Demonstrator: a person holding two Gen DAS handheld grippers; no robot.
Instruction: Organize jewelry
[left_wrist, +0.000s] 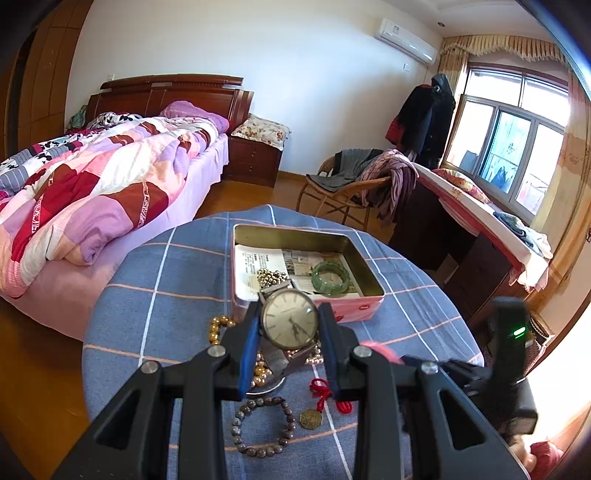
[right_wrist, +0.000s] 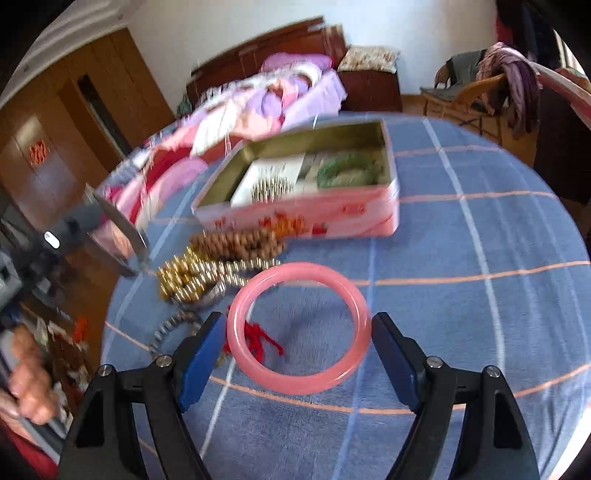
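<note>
My left gripper is shut on a silver wristwatch, held face-up just above the table, in front of the pink tin. The tin holds a green bangle, silver beads and papers. In the right wrist view a pink bangle lies flat on the blue checked cloth. My right gripper is open around it, the left pad close to its rim and the right pad clear of it. A red cord shows inside the ring.
Gold beads and brown wooden beads are piled between bangle and tin. A brown bead bracelet and a coin charm lie near me. The round table's edge drops toward a bed. A person's hand is at the left.
</note>
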